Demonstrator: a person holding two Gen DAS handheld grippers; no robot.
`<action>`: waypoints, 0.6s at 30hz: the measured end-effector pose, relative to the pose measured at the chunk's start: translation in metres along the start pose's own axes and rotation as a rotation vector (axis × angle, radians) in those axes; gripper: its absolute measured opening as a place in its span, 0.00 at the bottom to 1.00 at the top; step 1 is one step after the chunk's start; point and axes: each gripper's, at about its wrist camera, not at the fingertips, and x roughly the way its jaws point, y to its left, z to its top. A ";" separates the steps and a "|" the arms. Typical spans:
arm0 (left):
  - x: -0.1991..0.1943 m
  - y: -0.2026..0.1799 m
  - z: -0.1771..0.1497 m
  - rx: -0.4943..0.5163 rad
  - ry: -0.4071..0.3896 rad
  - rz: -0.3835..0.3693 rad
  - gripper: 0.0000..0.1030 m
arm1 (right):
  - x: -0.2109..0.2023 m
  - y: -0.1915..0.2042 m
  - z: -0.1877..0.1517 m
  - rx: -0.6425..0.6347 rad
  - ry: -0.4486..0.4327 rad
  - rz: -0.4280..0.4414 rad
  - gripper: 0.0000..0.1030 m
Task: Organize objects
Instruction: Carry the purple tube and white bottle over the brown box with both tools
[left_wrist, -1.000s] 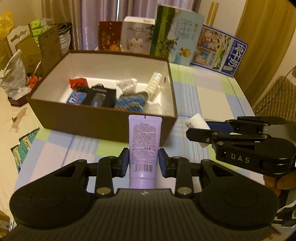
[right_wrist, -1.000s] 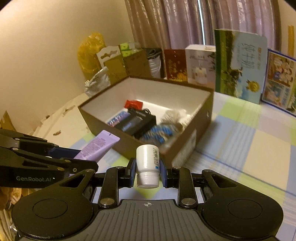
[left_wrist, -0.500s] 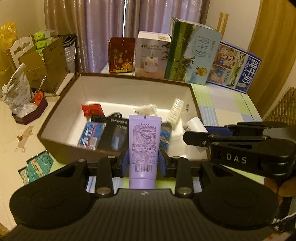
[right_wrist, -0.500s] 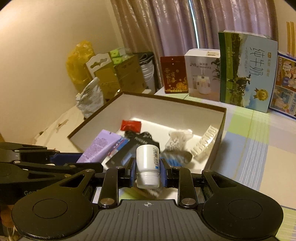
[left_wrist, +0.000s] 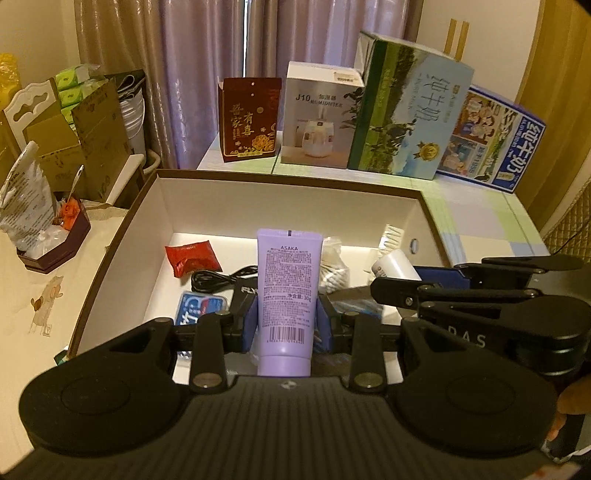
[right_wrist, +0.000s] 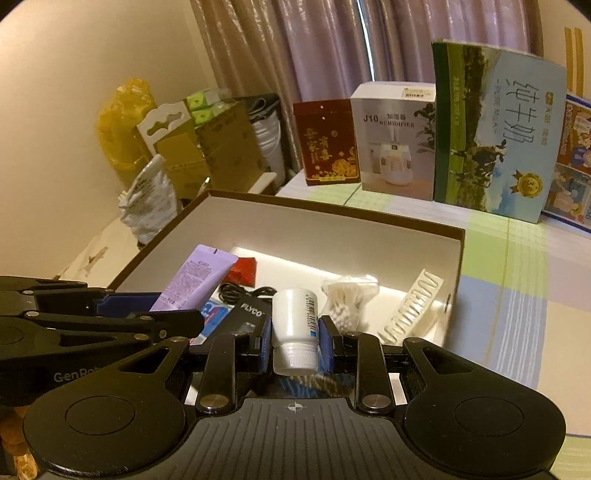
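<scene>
My left gripper (left_wrist: 287, 328) is shut on a purple ASAKA tube (left_wrist: 288, 291) and holds it over the open brown box (left_wrist: 288, 181). My right gripper (right_wrist: 294, 341) is shut on a small white bottle (right_wrist: 295, 325), cap toward the camera, also over the box (right_wrist: 332, 210). In the right wrist view the tube (right_wrist: 195, 277) shows at left in the left gripper. In the left wrist view the bottle (left_wrist: 395, 264) shows at right. Inside the box lie a red packet (left_wrist: 192, 256), a black cable (left_wrist: 218, 278), a blue pack (left_wrist: 199, 306), cotton swabs (right_wrist: 347, 299) and a white comb (right_wrist: 410, 310).
Standing cartons line the back of the checked tablecloth: a red box (left_wrist: 249, 118), a humidifier box (left_wrist: 319, 118), a milk carton (left_wrist: 406, 118) and a blue milk box (left_wrist: 495, 147). Cardboard boxes (left_wrist: 92, 140) and a bag (left_wrist: 26, 206) stand left of the box.
Both grippers have risen and moved forward from in front of the box's near wall to over its interior, each still holding its object.
</scene>
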 end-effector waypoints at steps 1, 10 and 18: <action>0.005 0.002 0.002 0.003 0.007 -0.001 0.28 | 0.005 0.000 0.002 0.003 0.003 -0.003 0.24; 0.044 0.024 0.024 0.012 0.051 0.013 0.28 | 0.041 -0.002 0.019 0.020 0.026 -0.016 0.24; 0.080 0.041 0.039 0.015 0.094 0.022 0.28 | 0.067 -0.007 0.029 0.037 0.044 -0.032 0.24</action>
